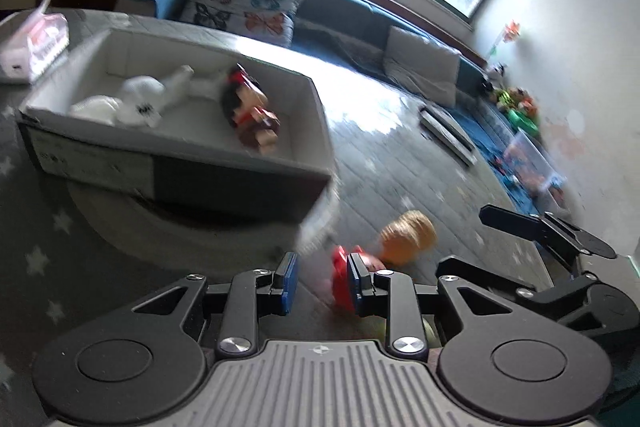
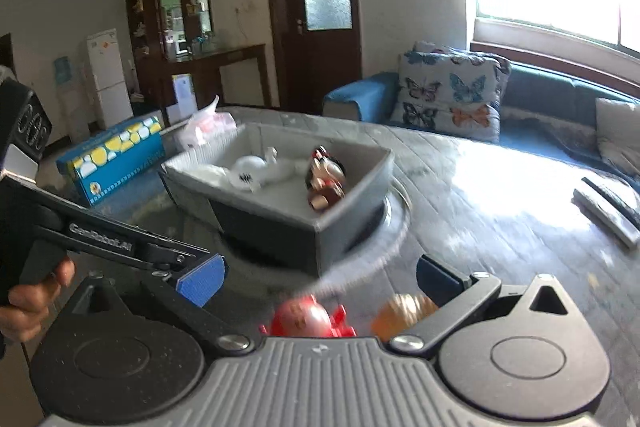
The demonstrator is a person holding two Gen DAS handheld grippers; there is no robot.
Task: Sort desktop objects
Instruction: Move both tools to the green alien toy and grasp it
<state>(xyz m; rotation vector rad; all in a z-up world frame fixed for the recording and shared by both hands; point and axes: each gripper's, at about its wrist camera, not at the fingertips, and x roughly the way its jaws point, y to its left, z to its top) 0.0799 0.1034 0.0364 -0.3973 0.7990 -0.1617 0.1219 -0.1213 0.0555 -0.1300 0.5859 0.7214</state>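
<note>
A grey open box (image 1: 168, 155) (image 2: 280, 227) stands on the table and holds a white plush toy (image 1: 140, 103) (image 2: 252, 171) and a dark-haired doll (image 1: 250, 111) (image 2: 324, 183). A red toy (image 1: 340, 267) (image 2: 304, 319) and an orange-tan round toy (image 1: 408, 237) (image 2: 404, 311) lie on the table in front of the box. My left gripper (image 1: 322, 281) hovers just short of the red toy, its blue pads a narrow gap apart with nothing pinched. My right gripper (image 2: 320, 279) stands wide open above both toys. Its black fingers (image 1: 516, 223) show at the right of the left wrist view.
A tissue pack (image 1: 36, 43) (image 2: 208, 127) lies behind the box. Two flat grey bars (image 1: 448, 135) (image 2: 608, 211) rest at the table's right. A blue carton (image 2: 116, 159) sits at the left. Beyond the table is a blue sofa with a butterfly cushion (image 2: 448, 95).
</note>
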